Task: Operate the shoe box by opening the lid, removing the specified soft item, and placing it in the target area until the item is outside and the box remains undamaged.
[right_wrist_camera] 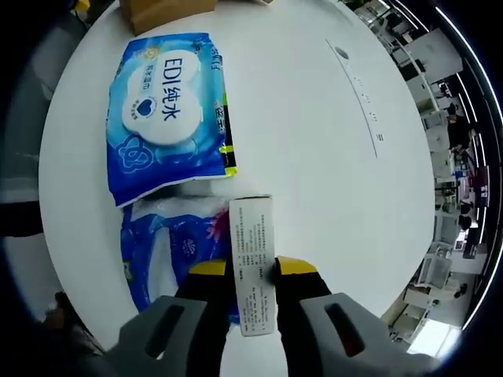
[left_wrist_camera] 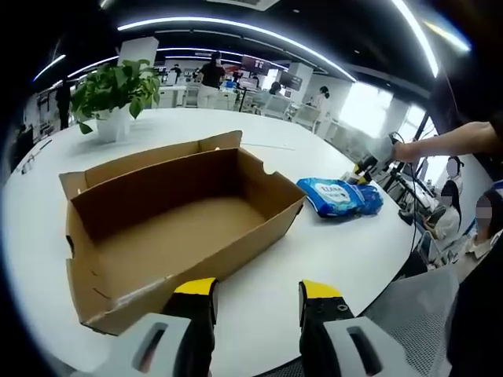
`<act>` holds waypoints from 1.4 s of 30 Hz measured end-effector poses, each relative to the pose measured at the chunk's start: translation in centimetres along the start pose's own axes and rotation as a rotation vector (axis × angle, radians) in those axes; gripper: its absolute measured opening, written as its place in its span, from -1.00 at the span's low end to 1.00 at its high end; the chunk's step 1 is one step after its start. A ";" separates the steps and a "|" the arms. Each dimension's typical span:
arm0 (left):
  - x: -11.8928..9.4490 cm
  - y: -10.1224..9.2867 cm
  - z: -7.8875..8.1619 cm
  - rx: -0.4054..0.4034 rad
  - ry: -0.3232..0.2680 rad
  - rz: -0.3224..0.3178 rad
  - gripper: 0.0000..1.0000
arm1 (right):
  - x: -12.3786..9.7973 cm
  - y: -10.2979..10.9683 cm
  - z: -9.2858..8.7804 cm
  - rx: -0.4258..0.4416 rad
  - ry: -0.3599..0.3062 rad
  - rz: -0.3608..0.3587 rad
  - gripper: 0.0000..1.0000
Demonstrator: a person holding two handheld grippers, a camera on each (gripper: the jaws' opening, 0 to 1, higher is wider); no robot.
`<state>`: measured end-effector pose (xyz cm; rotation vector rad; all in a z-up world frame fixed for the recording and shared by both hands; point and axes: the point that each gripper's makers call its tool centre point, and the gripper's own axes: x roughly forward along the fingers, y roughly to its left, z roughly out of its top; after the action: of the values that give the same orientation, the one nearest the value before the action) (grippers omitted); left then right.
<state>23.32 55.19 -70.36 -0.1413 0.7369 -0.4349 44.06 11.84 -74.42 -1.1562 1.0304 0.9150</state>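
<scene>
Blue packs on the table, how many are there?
2. One wet-wipe pack lies flat near the cardboard box; another blue pack lies just beside it, partly behind the right gripper.

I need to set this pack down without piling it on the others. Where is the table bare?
Bare white table lies right of the blue wipes pack in the right gripper view, and between the open cardboard box and the plant. It is crowded under the right gripper, where packs overlap.
</scene>
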 end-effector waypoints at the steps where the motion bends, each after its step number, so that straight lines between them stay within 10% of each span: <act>1: 0.0 0.0 0.0 0.000 0.000 0.000 -0.17 | 0.0 0.0 0.0 0.002 0.000 -0.001 -0.60; 42: -0.2 -0.8 0.4 -0.025 -0.038 -0.071 -0.18 | -4.9 -0.3 -1.1 0.183 -0.018 -0.074 -0.50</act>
<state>23.22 54.59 -69.70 -0.1992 0.7012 -0.4899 42.77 10.47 -69.76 -1.0247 1.0276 0.7550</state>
